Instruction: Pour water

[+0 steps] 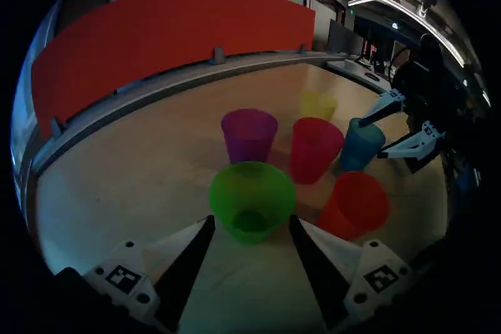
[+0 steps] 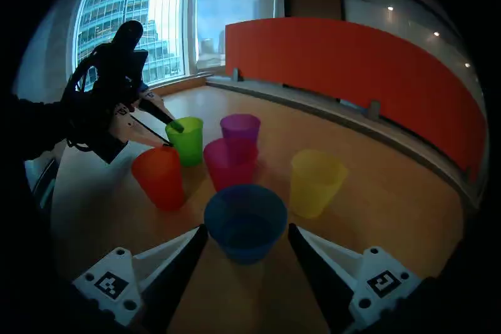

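— So, where's the left gripper [image 1: 251, 220] at?
— Low over the wooden table [image 1: 138, 165]. Fingers are spread w/ the green cup [image 1: 252, 199] standing between them, right at its walls. Squeezing or just framing it, can't tell.
— And the right gripper [image 2: 245, 229]?
— Same deal w/ the blue cup [image 2: 245, 212]: one finger each side, close in, grip unclear.
— Other cups?
— Four more, all upright, bunched mid-table: purple cup [image 1: 249, 135], pink cup [image 1: 315, 149], yellow cup [image 1: 318, 105] farthest back, and orange cup [image 1: 354, 204] just beside the green one.
— Do the views differ?
— Yep. Left gripper view catches the right gripper far off at the right, one finger at the blue cup's rim, the other by its side, w/ a dim room behind. Right gripper view has the left gripper off to the left, tips at the green cup, plus big windows [image 2: 156, 20] w/ towers outside. A red partition [image 1: 169, 33] runs along the table's far edge in both.
— Any water?
— Can't tell, the cup insides are too dark.
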